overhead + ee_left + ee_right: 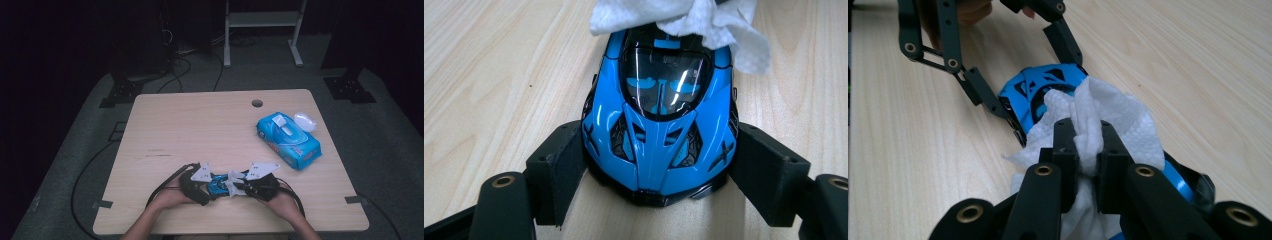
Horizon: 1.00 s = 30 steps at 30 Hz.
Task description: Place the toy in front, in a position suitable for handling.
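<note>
left tongs (656, 175) clamped the nose of a glossy blue toy sports car (659, 120) on the pale wooden worktop (484, 75); right tongs (1087, 145) pinched a crumpled white wipe (1108, 120) against its roof.

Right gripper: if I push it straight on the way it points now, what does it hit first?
Probably the blue toy car: the right gripper clamps the white wipe against it already, and the left gripper holds the car's far end beyond.

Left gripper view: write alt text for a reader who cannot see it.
A glossy blue toy car sits nose-first between the left tool's two black jaws, which press its front sides on a pale wooden table. A crumpled white wipe lies over the car's far end.
</note>
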Motion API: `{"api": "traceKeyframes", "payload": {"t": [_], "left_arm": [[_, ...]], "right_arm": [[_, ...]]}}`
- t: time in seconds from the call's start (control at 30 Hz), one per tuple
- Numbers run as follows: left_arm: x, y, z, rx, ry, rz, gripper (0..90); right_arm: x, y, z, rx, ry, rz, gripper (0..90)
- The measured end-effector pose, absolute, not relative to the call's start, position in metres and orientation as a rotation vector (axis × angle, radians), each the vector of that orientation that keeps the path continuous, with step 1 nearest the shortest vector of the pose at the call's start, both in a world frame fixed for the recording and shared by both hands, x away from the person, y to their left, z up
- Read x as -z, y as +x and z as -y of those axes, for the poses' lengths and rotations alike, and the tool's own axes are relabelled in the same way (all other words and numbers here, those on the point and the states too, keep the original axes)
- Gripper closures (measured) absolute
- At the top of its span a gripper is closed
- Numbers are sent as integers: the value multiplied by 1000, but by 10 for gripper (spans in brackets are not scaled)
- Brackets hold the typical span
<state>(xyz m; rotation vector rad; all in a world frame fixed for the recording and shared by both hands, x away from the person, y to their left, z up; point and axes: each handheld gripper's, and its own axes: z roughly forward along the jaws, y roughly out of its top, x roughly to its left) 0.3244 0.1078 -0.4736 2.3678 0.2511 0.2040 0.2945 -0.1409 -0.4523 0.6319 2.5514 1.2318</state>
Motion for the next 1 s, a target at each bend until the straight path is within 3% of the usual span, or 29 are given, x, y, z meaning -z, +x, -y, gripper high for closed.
{"api": "traceKeyframes", "payload": {"t": [0.23,1.0], "left_arm": [[473,325,-107,-213,2371,-243,251],[474,324,-105,-217,2362,-245,252]], "right_arm": [[453,296,152,-1206,685,-2541,818],[453,299,106,-1237,586,-2613,820]]}}
